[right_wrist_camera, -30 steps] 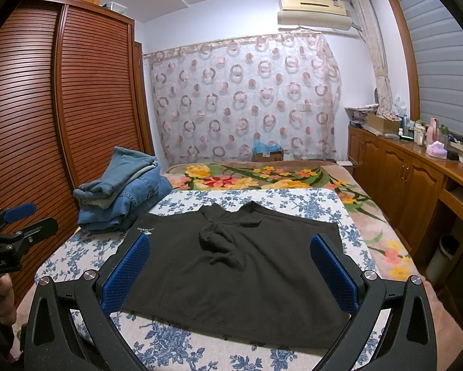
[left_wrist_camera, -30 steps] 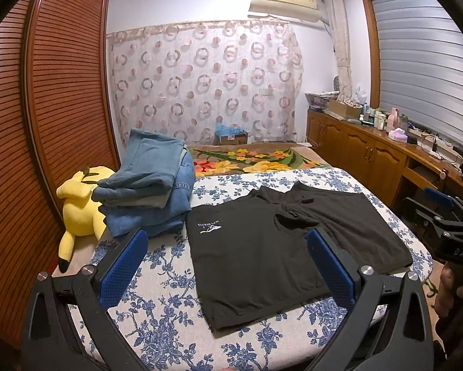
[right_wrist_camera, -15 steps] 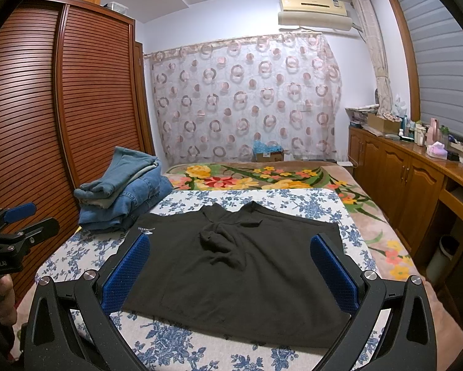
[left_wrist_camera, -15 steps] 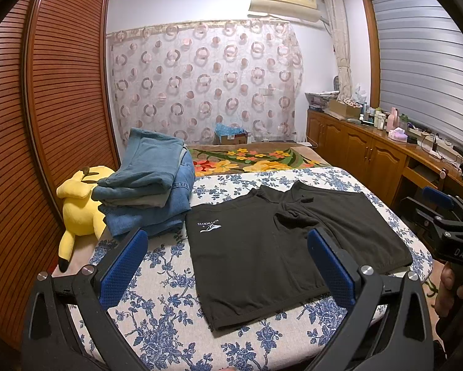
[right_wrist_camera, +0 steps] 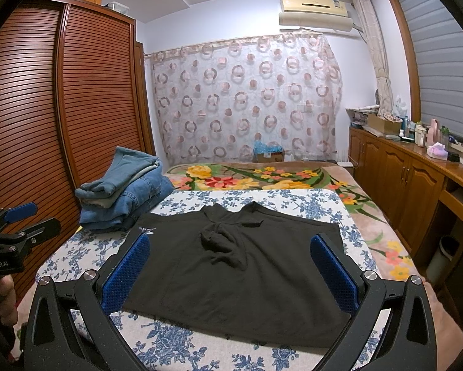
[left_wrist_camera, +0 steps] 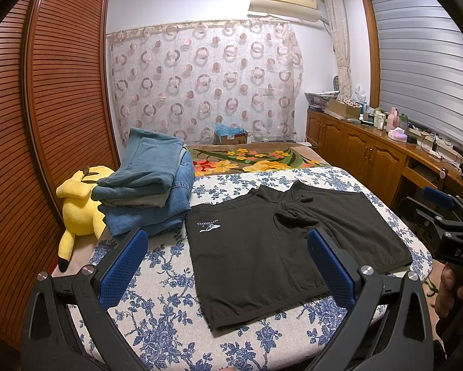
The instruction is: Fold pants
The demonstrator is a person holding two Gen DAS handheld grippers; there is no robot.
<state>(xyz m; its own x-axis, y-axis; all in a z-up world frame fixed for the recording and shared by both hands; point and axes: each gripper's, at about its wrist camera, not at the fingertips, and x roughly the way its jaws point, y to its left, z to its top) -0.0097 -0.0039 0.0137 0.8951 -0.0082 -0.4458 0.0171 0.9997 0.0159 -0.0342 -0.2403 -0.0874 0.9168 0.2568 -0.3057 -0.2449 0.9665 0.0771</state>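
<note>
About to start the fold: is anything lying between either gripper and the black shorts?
Nothing visible does. The black shorts lie flat on the bed, directly ahead of both open grippers; the folded jeans stack sits off to their left.

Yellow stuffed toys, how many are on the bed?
1. The yellow stuffed toy lies at the bed's left edge, beside the stack of folded jeans. Others could be hidden behind it.

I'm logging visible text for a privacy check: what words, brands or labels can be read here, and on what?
"DAS": on the right hand-held gripper, seen from the left wrist.
"GenRobot.AI": on the left hand-held gripper, seen from the right wrist.
"SEPTWOLVES", upside down: white logo on the black shorts.
Labels on the air conditioner and cardboard box: too small to read.
</note>
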